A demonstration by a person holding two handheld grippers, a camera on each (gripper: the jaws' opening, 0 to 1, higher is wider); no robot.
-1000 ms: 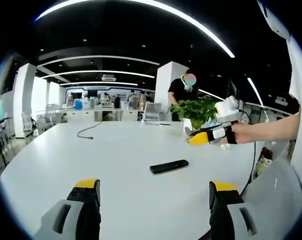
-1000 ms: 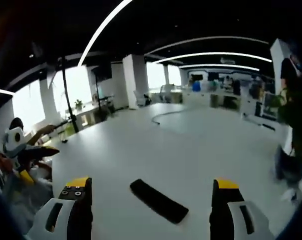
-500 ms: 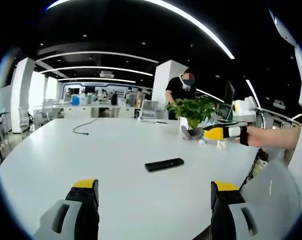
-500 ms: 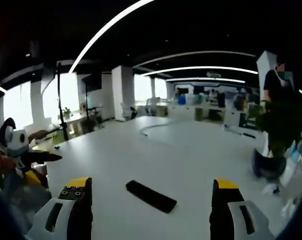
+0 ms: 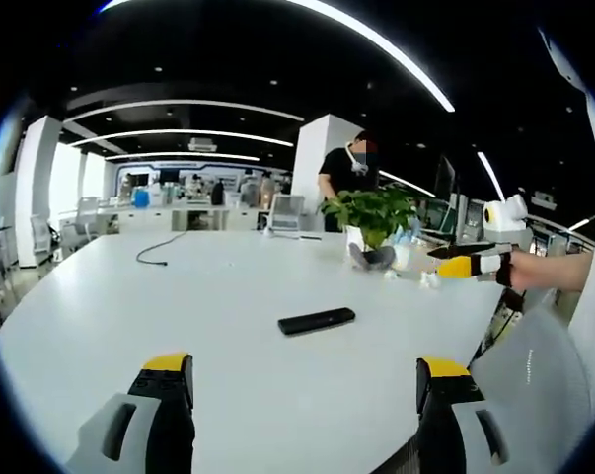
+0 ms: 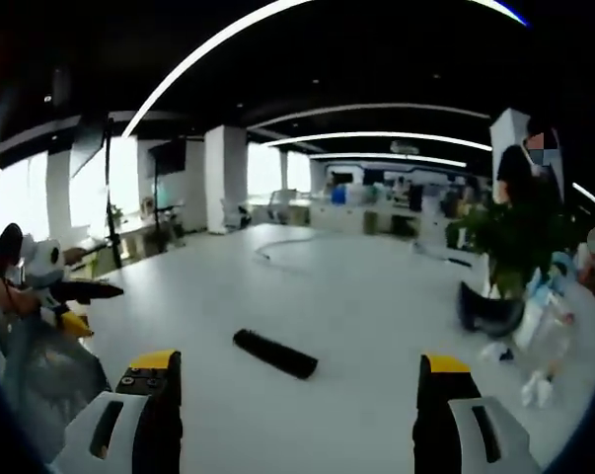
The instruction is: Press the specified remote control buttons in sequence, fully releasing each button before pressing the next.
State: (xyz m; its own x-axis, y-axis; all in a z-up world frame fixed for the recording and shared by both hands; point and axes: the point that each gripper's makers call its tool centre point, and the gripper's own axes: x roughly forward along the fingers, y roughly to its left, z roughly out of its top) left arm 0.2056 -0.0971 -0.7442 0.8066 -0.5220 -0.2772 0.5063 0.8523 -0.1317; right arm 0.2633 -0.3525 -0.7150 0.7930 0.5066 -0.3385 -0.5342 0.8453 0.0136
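A black remote control (image 5: pixel 317 321) lies flat on the white table (image 5: pixel 179 296), well ahead of my left gripper (image 5: pixel 297 385), whose yellow-tipped jaws stand wide apart with nothing between them. In the right gripper view the same remote (image 6: pixel 275 354) lies ahead and slightly left of my right gripper (image 6: pixel 297 380), also open and holding nothing. The right gripper (image 5: pixel 470 259) comes into the left gripper view at the far right, held in a hand above the table edge. The left gripper (image 6: pixel 65 291) shows at the left edge of the right gripper view.
A potted green plant (image 5: pixel 374 222) stands at the table's far side, with a dark bowl-like thing and small white items beside it. A person in black (image 5: pixel 344 178) stands behind it. A black cable (image 5: pixel 159 255) lies far back on the table. Office desks and chairs fill the background.
Both views have shifted with the hands: the remote now sits further left in the right gripper view and the plant has come further in. The other gripper moved right in the left gripper view. The remote stays put.
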